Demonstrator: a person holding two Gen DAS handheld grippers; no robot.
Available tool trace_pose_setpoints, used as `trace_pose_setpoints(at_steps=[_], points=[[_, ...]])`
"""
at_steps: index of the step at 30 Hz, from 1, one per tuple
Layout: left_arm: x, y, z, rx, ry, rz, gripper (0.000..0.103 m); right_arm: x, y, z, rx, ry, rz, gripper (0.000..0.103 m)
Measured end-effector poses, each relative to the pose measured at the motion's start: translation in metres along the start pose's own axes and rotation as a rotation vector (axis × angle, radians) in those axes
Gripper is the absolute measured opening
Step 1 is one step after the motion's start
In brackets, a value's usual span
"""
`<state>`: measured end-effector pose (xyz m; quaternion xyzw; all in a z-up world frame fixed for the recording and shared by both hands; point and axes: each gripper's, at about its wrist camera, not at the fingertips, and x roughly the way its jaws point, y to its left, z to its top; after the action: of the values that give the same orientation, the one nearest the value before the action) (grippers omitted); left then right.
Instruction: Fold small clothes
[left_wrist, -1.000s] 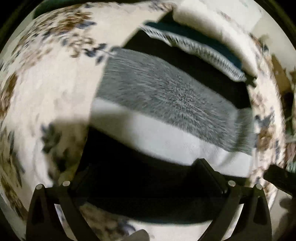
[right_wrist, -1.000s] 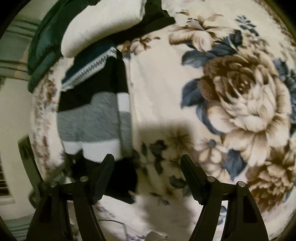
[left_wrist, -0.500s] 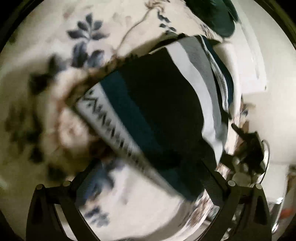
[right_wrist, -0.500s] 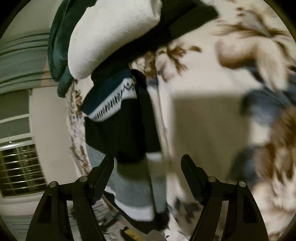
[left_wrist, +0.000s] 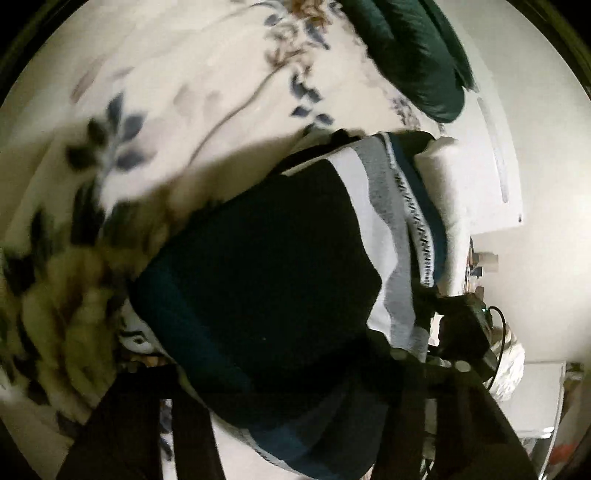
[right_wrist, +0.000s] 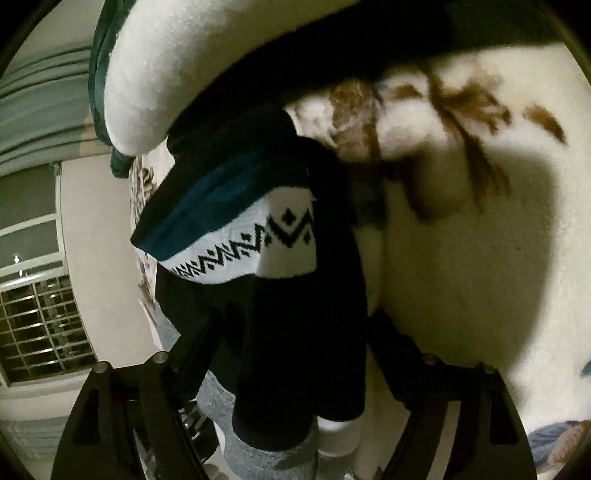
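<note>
over floral blanket, both hand-held grippers low, straddling striped sweater

Fuzzy knit sweater on plush, matt floral blanket.

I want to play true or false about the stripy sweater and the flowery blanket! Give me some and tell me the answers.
1. The sweater has a white band with a black zigzag pattern. True.
2. The blanket under it is plain red. False: it is cream with brown and blue flowers.
3. A white folded cloth lies beyond the sweater. True.
4. The right claw is shut tight. False: its fingers stand apart around the sweater.
</note>
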<state>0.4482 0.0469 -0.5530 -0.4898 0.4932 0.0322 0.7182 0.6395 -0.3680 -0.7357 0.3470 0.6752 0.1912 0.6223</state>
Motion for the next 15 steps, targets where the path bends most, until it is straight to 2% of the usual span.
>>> trace_pose_setpoints(at_steps=[1, 2, 4, 5, 10, 13, 15], points=[[-0.002, -0.002, 0.003, 0.010, 0.002, -0.003, 0.043, -0.001, 0.000, -0.001, 0.004, -0.008, -0.008, 0.052], [-0.004, -0.001, 0.003, 0.015, 0.005, -0.005, 0.041, -0.002, 0.000, -0.003, 0.010, -0.017, -0.008, 0.045], [-0.006, -0.005, 0.010, 0.032, 0.012, -0.004, 0.040, -0.008, 0.000, -0.007, 0.020, -0.040, 0.000, 0.022], [-0.006, -0.006, 0.013, 0.042, 0.016, -0.003, 0.039, -0.012, 0.001, -0.011, 0.024, -0.062, 0.007, 0.018], [-0.018, -0.019, 0.027, 0.113, 0.028, 0.002, 0.033, -0.030, 0.008, -0.042, 0.101, -0.163, 0.035, 0.012], [-0.030, -0.027, 0.045, 0.197, 0.044, 0.004, 0.027, -0.038, 0.007, -0.064, 0.159, -0.182, 0.088, 0.010], [-0.037, -0.029, 0.054, 0.258, 0.062, 0.013, 0.027, -0.041, 0.017, -0.087, 0.149, -0.183, 0.078, 0.010]])
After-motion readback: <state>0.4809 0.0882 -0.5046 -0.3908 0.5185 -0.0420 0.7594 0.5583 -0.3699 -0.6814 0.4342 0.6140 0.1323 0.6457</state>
